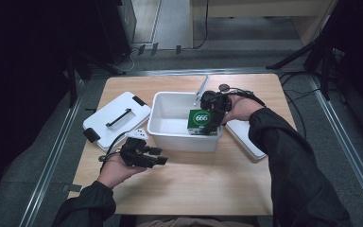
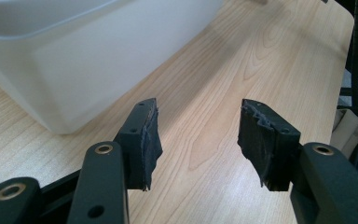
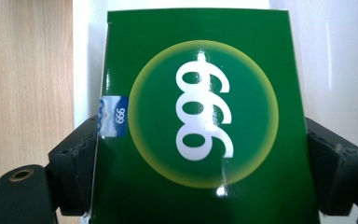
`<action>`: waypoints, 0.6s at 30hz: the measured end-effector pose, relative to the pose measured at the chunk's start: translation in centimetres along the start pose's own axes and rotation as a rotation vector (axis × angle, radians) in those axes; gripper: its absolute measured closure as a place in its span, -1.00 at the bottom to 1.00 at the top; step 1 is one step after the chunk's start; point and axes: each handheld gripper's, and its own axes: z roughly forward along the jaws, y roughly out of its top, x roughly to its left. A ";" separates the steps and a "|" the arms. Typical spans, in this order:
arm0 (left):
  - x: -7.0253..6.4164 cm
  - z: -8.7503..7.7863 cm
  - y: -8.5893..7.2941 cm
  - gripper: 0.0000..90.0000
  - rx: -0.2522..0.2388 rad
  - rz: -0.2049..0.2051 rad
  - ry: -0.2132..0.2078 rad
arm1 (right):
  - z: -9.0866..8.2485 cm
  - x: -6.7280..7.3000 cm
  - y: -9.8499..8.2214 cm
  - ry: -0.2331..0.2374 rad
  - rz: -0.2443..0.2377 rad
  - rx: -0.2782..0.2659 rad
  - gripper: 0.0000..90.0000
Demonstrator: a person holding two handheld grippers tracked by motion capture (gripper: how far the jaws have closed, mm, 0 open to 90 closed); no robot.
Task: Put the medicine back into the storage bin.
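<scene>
A green box (image 1: 199, 119) with a white "666" in a pale circle hangs inside the white plastic bin (image 1: 170, 137), near its right wall. My right gripper (image 1: 211, 122) is shut on the green box (image 3: 200, 121), its black jaws pressing both sides. My left gripper (image 1: 159, 156) rests low over the table in front of the bin's left corner, open with nothing between its pads (image 2: 150, 140). The bin wall (image 2: 74, 60) rises just beyond those jaws.
The bin's white lid (image 1: 116, 118) with a black handle lies at the table's left. A second white lid (image 1: 248, 137) lies right of the bin under my right forearm. Bare wood (image 1: 194, 184) stretches in front of the bin. Cables trail at the back right.
</scene>
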 end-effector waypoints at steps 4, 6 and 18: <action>0.0 0.0 0.0 0.05 0.001 -0.001 0.000 | -1.1 -0.7 0.1 0.060 0.056 -0.081 -0.70; 0.0 0.0 0.0 0.05 0.003 0.003 0.001 | -1.3 -0.7 0.0 0.067 0.054 -0.082 -0.69; 0.1 -0.1 0.0 0.05 -0.003 0.001 0.007 | -1.9 -0.1 -1.1 0.011 0.036 -0.086 -0.68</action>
